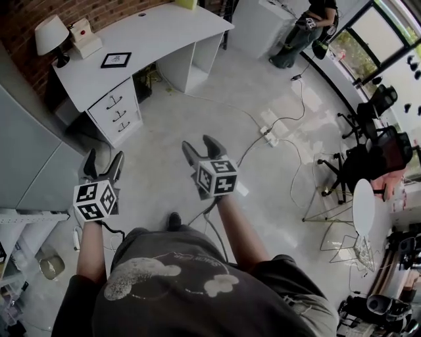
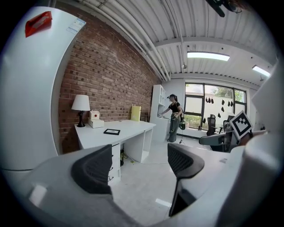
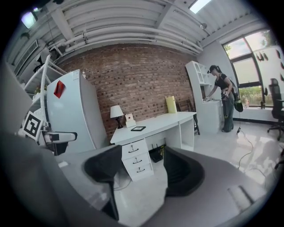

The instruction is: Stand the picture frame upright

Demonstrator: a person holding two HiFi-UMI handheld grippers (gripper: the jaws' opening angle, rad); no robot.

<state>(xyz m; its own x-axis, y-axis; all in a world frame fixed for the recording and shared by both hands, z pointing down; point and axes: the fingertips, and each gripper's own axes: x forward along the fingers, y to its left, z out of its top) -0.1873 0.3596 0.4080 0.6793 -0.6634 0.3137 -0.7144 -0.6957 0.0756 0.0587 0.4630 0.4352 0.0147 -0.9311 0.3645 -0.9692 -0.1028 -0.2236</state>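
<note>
Floor (image 1: 217, 92) open before desk (image 1: 164, 33) | picture frame (image 1: 116, 60) flat, clear of edges | left hand-held gripper (image 1: 104, 161), right hand-held gripper (image 1: 199, 146): open, empty

White desk (image 1: 164, 39), long and curved. Lamp (image 1: 52, 38) upright at one end. Right beside the lamp, a white box (image 1: 85, 45) on the desktop. A little further from the lamp, toward the front edge, the picture frame (image 1: 116, 60), lying flat, face up. Far from the lamp, at the opposite end, a yellow object (image 1: 186, 3). Down on the pale floor (image 1: 197, 118), well away from the lamp, a white power strip (image 1: 268, 135).
</note>
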